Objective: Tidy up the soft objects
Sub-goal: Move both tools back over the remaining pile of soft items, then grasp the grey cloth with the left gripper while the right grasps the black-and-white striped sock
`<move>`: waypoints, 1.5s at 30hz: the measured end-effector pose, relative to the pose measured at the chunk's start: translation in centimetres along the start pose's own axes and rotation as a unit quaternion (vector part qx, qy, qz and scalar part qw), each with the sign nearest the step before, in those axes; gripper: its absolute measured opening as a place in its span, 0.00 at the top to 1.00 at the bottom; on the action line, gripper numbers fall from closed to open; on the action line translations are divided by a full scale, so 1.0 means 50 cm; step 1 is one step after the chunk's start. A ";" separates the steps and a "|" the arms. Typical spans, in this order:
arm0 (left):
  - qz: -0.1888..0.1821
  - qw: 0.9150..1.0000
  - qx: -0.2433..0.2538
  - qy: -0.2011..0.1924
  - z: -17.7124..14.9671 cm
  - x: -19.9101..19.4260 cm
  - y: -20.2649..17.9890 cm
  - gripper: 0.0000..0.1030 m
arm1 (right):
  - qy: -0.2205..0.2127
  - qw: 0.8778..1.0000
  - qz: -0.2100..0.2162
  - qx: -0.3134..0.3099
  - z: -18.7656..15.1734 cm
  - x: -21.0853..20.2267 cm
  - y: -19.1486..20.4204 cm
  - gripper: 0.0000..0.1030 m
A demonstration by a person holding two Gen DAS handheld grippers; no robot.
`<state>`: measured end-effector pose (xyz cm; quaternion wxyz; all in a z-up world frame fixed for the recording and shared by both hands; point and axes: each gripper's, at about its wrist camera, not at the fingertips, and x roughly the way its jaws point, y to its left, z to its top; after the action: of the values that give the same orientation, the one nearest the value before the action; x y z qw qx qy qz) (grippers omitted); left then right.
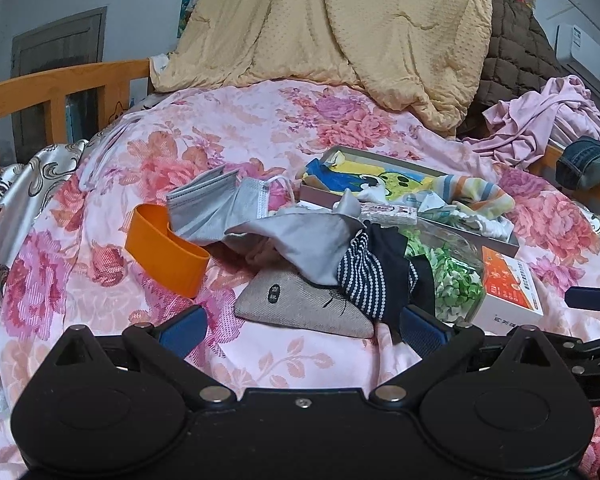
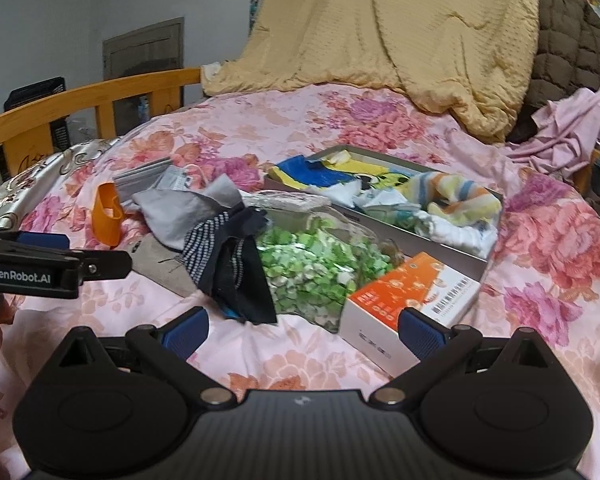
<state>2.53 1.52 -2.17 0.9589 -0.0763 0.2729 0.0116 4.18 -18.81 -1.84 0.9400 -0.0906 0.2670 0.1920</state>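
Left hand-held gripper (image 1: 302, 330) spread wide, low before the grey pouch (image 1: 300, 304); go in flat, pinch the dark striped sock (image 1: 364, 276) draped across it. Right hand-held gripper (image 2: 302, 330) also spread, empty, the open box (image 2: 452, 240) waiting beyond on the bed (image 2: 260, 128).

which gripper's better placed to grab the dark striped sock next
Left, probably. The left gripper is open with the dark striped sock just ahead of its right finger. The right gripper is open too, but faces the orange-and-white box.
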 end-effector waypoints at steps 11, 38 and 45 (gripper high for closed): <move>0.005 1.000 -0.010 -0.002 -0.006 0.000 0.011 0.01 | -0.024 0.999 0.019 -0.017 0.004 0.013 0.019 0.00; -0.007 1.000 0.025 -0.010 0.073 0.089 0.012 0.01 | -0.077 0.991 0.053 -0.097 0.016 0.108 0.070 0.00; -0.006 1.000 0.006 -0.001 0.093 0.120 0.004 0.01 | -0.092 0.988 0.050 -0.113 0.024 0.123 0.074 0.01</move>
<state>10.06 2.30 -1.45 0.9598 -0.0721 0.2711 0.0041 8.02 -13.18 -4.38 0.9335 -0.1647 0.1597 0.2754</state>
